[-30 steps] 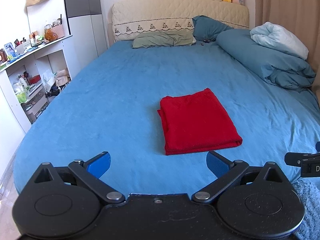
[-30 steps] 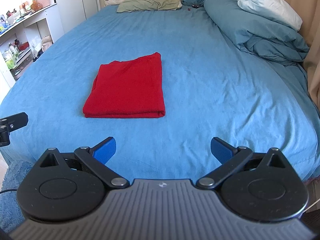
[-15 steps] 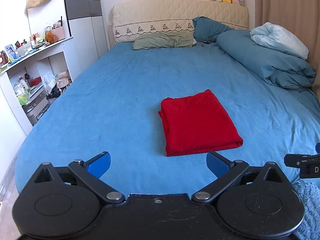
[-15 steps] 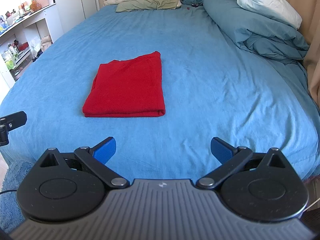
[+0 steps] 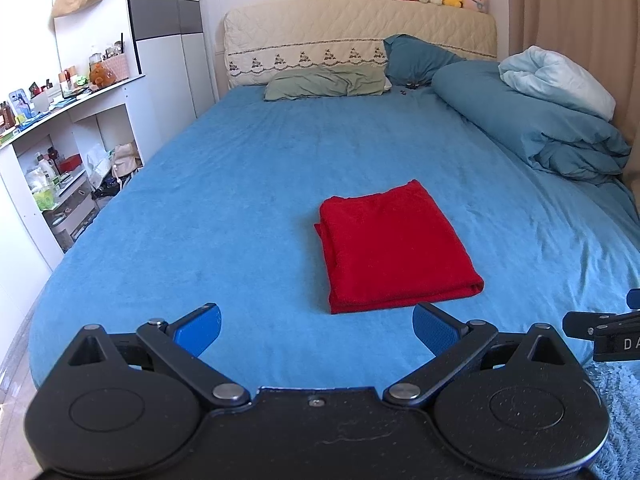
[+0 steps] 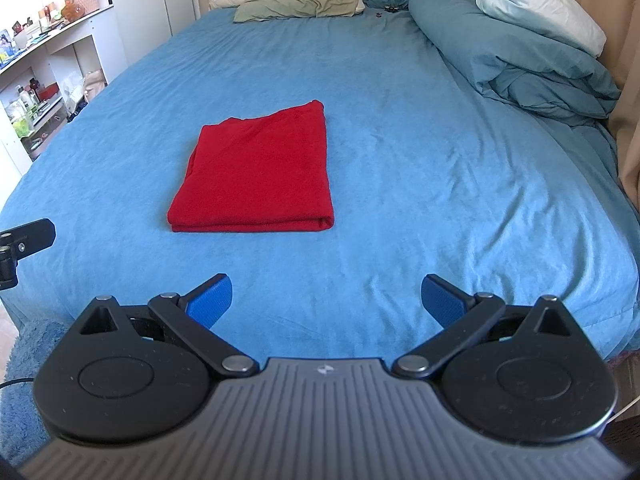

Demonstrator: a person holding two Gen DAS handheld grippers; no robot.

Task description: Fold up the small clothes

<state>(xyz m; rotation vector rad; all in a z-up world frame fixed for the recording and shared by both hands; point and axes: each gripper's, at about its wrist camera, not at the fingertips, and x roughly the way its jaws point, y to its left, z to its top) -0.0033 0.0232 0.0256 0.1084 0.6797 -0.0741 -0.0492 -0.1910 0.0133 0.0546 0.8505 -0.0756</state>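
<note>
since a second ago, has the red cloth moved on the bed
No. The red cloth lies folded in the same spot on the blue bed, same distance from the green pillow.

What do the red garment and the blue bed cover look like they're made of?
Red garment: looks like soft, matte knit or fleece; thick rounded fold edges, faintly fuzzy surface, no sheen. Exact fibre unclear. Blue bed cover: seems a brushed, plush fabric, matte with shallow ripples and a fine nap catching light.
</note>
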